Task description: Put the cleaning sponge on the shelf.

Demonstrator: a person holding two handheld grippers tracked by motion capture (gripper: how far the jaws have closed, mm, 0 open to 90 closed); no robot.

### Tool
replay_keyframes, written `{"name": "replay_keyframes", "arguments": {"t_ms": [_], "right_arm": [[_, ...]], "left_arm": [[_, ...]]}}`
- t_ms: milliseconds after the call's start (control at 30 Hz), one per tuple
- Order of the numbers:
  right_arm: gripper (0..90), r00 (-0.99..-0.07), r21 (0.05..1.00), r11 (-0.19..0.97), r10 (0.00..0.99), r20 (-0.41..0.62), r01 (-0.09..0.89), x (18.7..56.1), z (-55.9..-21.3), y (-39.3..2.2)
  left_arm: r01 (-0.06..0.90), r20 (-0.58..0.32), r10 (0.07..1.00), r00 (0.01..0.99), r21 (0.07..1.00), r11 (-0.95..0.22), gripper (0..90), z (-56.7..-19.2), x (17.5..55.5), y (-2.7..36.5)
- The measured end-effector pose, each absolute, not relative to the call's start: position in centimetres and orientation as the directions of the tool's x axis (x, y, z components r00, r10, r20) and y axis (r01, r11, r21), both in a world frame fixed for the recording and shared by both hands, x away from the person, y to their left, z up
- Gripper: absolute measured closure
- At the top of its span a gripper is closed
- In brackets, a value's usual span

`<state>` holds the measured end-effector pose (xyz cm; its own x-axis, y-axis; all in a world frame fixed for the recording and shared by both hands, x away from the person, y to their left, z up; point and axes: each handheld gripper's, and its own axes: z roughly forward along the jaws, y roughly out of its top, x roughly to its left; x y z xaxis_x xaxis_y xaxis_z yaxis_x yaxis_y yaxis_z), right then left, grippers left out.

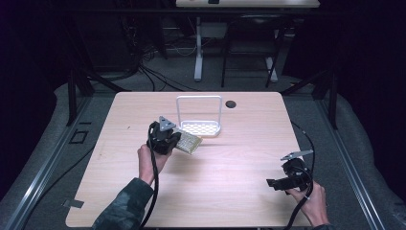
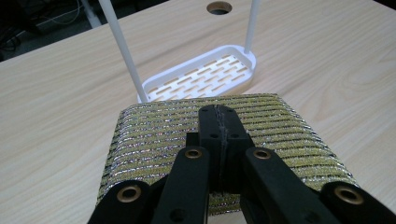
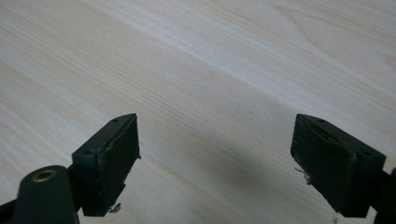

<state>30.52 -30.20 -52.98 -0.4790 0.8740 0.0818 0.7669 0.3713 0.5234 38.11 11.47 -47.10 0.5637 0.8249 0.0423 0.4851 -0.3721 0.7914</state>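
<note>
Glittery gold-striped sponge (image 2: 224, 154) pinched at its near edge in left tongs (image 2: 219, 135), jaws clamped tight on it, carried just above the counter (image 1: 230, 177) and just near-left of the white slotted rack (image 1: 199, 127). Far edge of sponge close to rack's tray lip, not yet over it. Risk, prob: soft pad sagging from a thin edge grip, catching tray lip or the upright hoop, nudging the light rack away. Right tongs (image 3: 215, 158) spread wide, holding nothing, parked near-right corner of counter, well apart, no help steadying rack.
</note>
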Motion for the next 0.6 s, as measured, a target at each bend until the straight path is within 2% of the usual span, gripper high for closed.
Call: {"name": "replay_keyframes", "arguments": {"t_ms": [600], "right_arm": [[15.0,-0.485,0.530,0.372,0.870,0.086,0.762,30.5,-53.0,-30.2]], "left_arm": [[0.456,0.065,0.859,0.507,0.826,-0.332,90.0,-48.0,40.0,7.8]]}}
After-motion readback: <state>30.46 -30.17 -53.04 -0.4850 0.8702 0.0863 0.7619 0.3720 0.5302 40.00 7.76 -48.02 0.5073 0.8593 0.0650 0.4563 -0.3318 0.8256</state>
